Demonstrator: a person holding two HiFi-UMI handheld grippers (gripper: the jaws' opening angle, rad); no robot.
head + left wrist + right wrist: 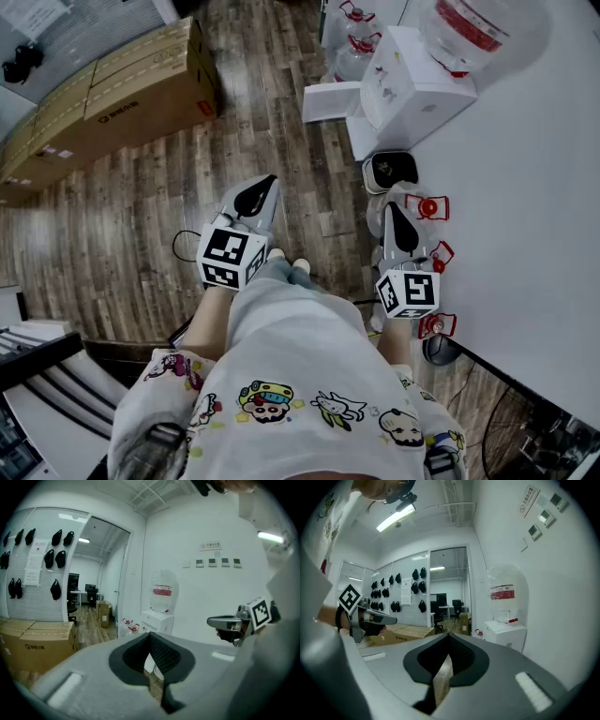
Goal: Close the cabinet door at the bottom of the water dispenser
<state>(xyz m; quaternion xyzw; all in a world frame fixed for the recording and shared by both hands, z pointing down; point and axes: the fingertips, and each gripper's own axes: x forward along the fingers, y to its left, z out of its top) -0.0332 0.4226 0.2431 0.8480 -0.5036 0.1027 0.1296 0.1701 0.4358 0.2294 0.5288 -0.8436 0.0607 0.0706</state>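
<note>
L claw (265, 187) & R claw (395, 214) both closed, empty, well apart from water dispenser (417, 92).

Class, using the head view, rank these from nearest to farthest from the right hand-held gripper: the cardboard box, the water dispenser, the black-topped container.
1. Black-topped container, just ahead of the right hand-held gripper.
2. Water dispenser, beyond it, by the wall.
3. Cardboard box, far left.
</note>
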